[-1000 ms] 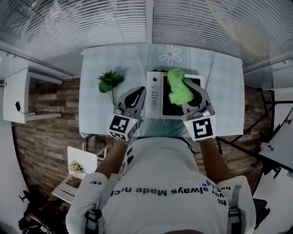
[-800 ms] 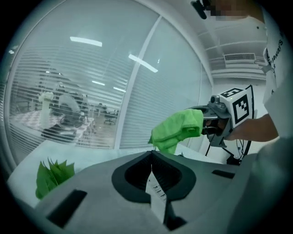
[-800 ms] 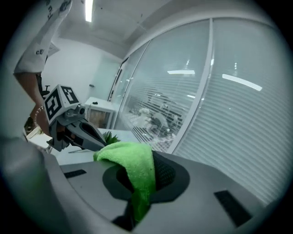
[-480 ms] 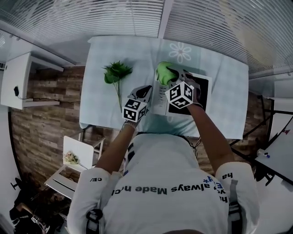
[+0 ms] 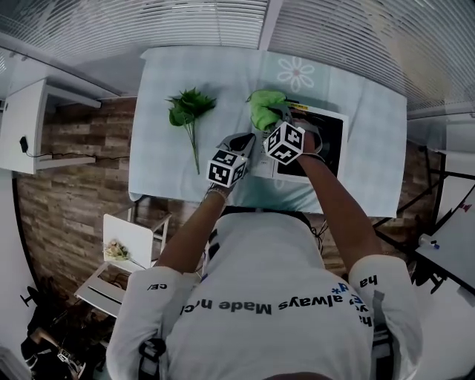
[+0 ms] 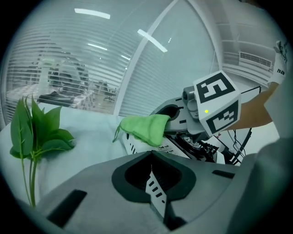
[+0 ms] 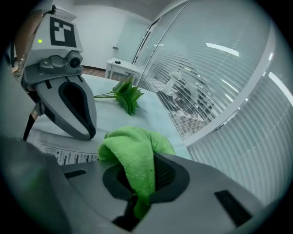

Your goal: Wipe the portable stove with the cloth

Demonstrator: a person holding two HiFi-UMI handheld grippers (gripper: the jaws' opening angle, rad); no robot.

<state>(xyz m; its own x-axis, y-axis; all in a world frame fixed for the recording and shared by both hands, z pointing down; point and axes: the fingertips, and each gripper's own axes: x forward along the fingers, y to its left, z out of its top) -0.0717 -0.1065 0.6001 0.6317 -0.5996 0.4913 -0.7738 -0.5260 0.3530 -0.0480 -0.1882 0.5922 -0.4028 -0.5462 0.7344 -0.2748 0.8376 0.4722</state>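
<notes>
The portable stove (image 5: 323, 138) lies on the table, white with a black top and a control strip (image 7: 64, 156) along its left side. A green cloth (image 5: 264, 109) bunches over the stove's far left corner, and my right gripper (image 5: 277, 119) is shut on it. In the right gripper view the cloth (image 7: 132, 146) hangs out of the closed jaws (image 7: 151, 157). My left gripper (image 5: 241, 141) hovers just left of the stove's near edge, shut with nothing in it. Its jaws (image 6: 151, 154) point toward the cloth (image 6: 144, 128) and the stove (image 6: 185, 142).
A sprig of green leaves (image 5: 188, 109) lies on the pale tablecloth (image 5: 156, 163) left of the stove. A flower print (image 5: 295, 74) marks the cloth at the far side. Window blinds (image 5: 185, 22) run behind the table. A white shelf (image 5: 30, 133) and a stool (image 5: 130, 245) stand to the left.
My right gripper has carried the cloth from the middle of the stove to its far left corner. The left gripper has stayed by the stove's left side.
</notes>
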